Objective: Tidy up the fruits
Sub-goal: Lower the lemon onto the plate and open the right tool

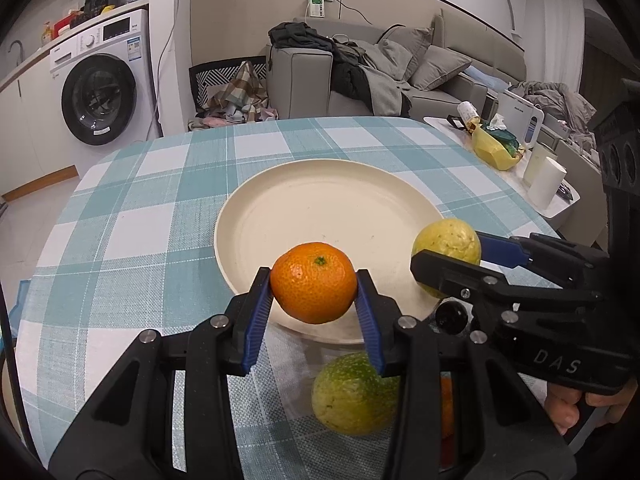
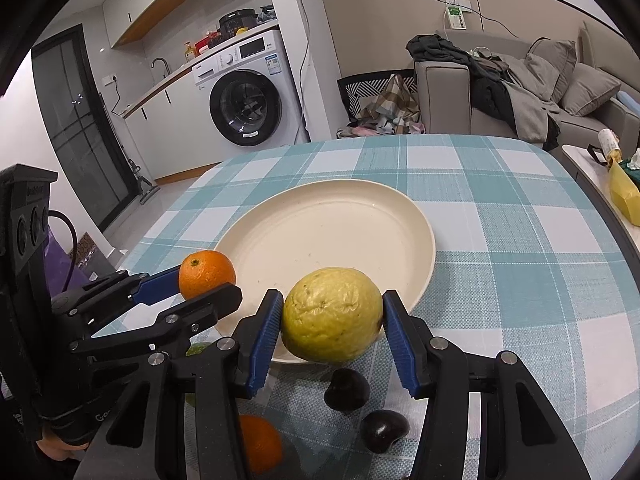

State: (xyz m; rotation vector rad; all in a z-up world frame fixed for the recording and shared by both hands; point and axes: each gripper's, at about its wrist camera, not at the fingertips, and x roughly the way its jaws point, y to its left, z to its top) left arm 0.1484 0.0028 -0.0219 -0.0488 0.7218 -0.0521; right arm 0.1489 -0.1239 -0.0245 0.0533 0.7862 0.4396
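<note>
My left gripper [image 1: 315, 292] is shut on an orange mandarin [image 1: 313, 282] and holds it over the near rim of a cream plate [image 1: 320, 204]. My right gripper [image 2: 331, 322] is shut on a yellow guava [image 2: 332, 314] above the plate's near edge [image 2: 332, 220]. In the left wrist view the right gripper [image 1: 448, 258] and its guava [image 1: 447, 246] sit at the plate's right rim. In the right wrist view the left gripper [image 2: 206, 280] and its mandarin [image 2: 206, 268] are at the plate's left rim. The plate is empty.
On the checked tablecloth [image 1: 160, 208] near me lie a green-yellow guava [image 1: 354, 394], another mandarin [image 2: 260, 442] and two dark fruits [image 2: 346, 390]. A side table with a yellow bag [image 1: 494, 150] stands right. A sofa and a washing machine are beyond the table.
</note>
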